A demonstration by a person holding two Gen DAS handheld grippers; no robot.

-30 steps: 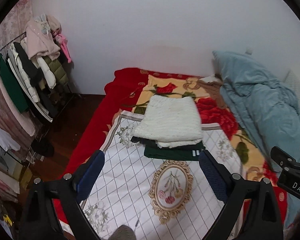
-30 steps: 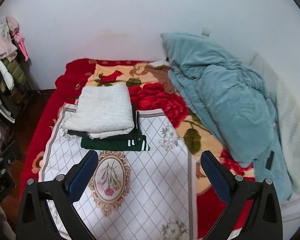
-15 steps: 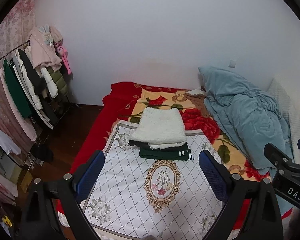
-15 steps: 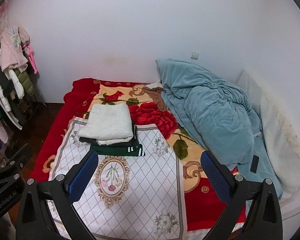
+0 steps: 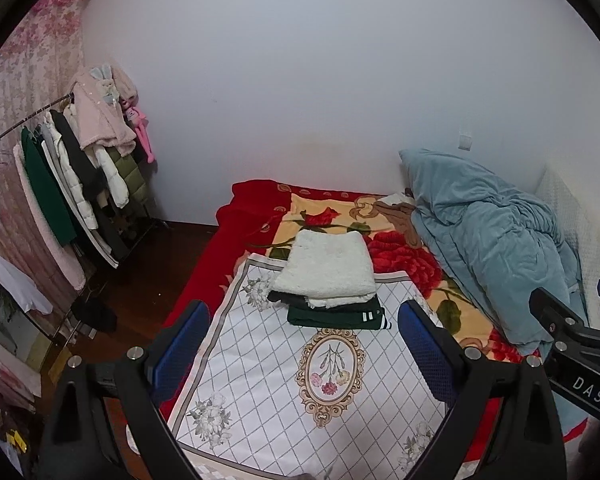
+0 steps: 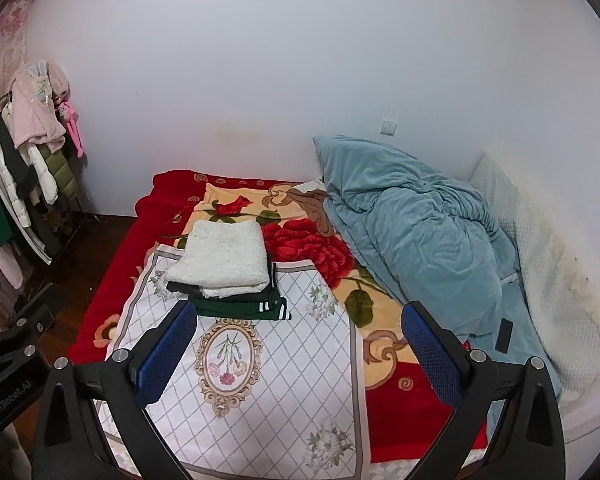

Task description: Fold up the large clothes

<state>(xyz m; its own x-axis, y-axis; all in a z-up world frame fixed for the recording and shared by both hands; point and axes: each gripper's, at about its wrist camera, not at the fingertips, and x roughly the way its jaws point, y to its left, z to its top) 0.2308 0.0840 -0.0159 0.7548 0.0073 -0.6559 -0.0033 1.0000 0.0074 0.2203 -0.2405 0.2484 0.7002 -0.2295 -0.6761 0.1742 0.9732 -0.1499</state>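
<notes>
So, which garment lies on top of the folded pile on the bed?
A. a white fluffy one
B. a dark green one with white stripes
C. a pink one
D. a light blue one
A: the white fluffy garment tops the pile, with the dark green striped garment at the bottom.

left wrist: looks along my left tongs (image 5: 302,344) from above the bed's (image 5: 236,236) foot, toward the white wall, well back | right wrist: same heading from further right, equally far | shared: folded stack (image 5: 326,276) (image 6: 224,260), patterned sheet (image 5: 260,360) (image 6: 284,360), blue quilt (image 5: 488,240) (image 6: 412,232), clothes rack (image 5: 72,184) (image 6: 24,184)
</notes>
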